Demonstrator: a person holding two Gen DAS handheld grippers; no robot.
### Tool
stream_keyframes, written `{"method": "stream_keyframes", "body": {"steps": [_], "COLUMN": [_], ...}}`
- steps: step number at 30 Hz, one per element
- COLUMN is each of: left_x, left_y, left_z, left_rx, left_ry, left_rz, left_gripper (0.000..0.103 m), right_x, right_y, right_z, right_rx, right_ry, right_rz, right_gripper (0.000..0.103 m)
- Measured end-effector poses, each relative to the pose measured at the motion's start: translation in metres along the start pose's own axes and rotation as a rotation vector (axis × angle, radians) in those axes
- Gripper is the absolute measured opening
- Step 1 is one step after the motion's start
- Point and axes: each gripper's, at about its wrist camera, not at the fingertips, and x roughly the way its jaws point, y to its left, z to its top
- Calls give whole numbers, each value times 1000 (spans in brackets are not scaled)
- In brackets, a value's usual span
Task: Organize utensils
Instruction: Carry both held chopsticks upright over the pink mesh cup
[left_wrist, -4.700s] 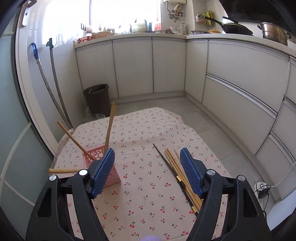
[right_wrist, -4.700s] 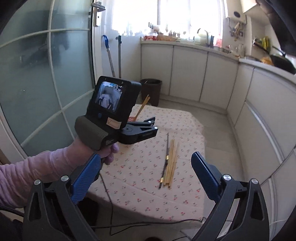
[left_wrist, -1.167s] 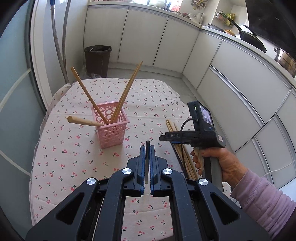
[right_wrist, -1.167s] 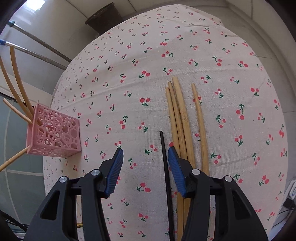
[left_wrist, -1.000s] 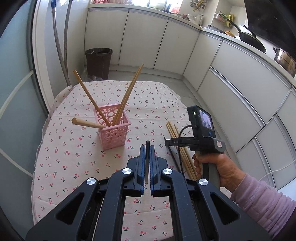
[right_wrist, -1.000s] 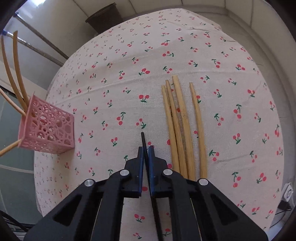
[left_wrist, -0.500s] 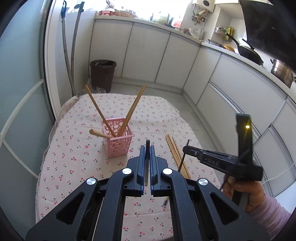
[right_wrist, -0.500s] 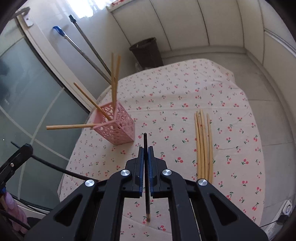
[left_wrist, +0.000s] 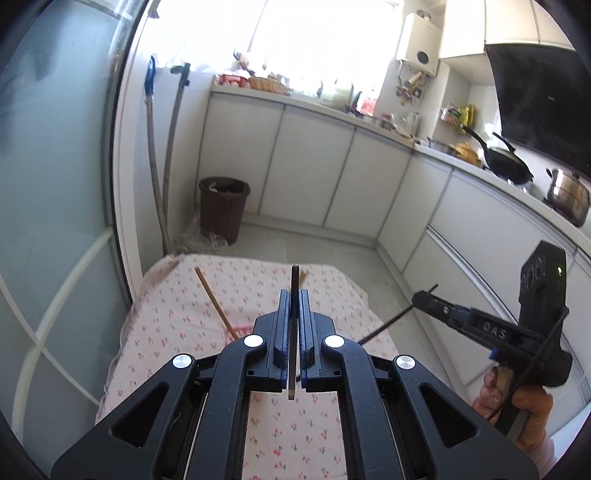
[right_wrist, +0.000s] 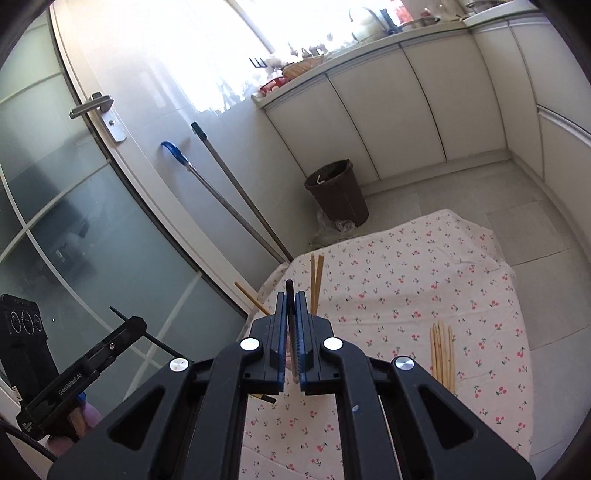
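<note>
- Left hand-held gripper (left_wrist: 294, 295): jaws closed on a dark chopstick (left_wrist: 294, 280). Stick runs along the fingers; far tip pokes out past the pads, near end hangs below the jaws, over the tabletop (left_wrist: 166, 314).
- Right hand-held gripper (right_wrist: 291, 299): jaws closed on a second dark chopstick (right_wrist: 290, 291), same arrangement, tip protruding fwd between the blue pads.
- Cross-check: left wrist view shows the right unit at frame right, held in a hand (left_wrist: 524, 402), thin dark stick clamped at its nose and slanting down-left. Right wrist view shows the left unit at lower left w/ a dark stick through its nose.
- Both units are raised above the tabletop, aimed somewhat downward.
- Tabletop: covered w/ cherry-print cloth.
- Pink basket (left_wrist: 242, 326): mostly hidden behind the left unit's fingers; only a pink sliver seen. Bamboo chopsticks (right_wrist: 317, 280) stand in it, leaning outward; one slants up-left in the left view.
- Loose bamboo chopsticks (right_wrist: 441, 354): a bundle lying flat on the cloth, right of the right unit, well apart from the basket.
- Surroundings: brown waste bin (right_wrist: 338, 192) on the floor beyond the tabletop; two mop handles (right_wrist: 236, 192) against the wall by a frosted glass door; white cabinets behind; pan and pot on the far worktop.
</note>
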Motion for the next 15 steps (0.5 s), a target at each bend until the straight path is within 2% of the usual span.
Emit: {"method": "stream_keyframes", "body": {"steps": [7, 11, 13, 15], "left_x": [17, 49, 65, 74], "left_y": [4, 10, 15, 18], "left_z": [25, 19, 10, 4], "left_rx": [-11, -5, 4, 30], "left_ry": [-79, -61, -62, -33], "left_rz": [98, 165, 154, 205], "left_gripper": [3, 4, 6, 13], "right_x": [19, 36, 44, 50], "right_y": [13, 13, 12, 11], "right_z": [16, 16, 14, 14], "right_rx": [2, -2, -4, 3], "right_ry": [-35, -38, -44, -37], "right_rz": [8, -6, -11, -10], "right_gripper": [5, 5, 5, 5]}}
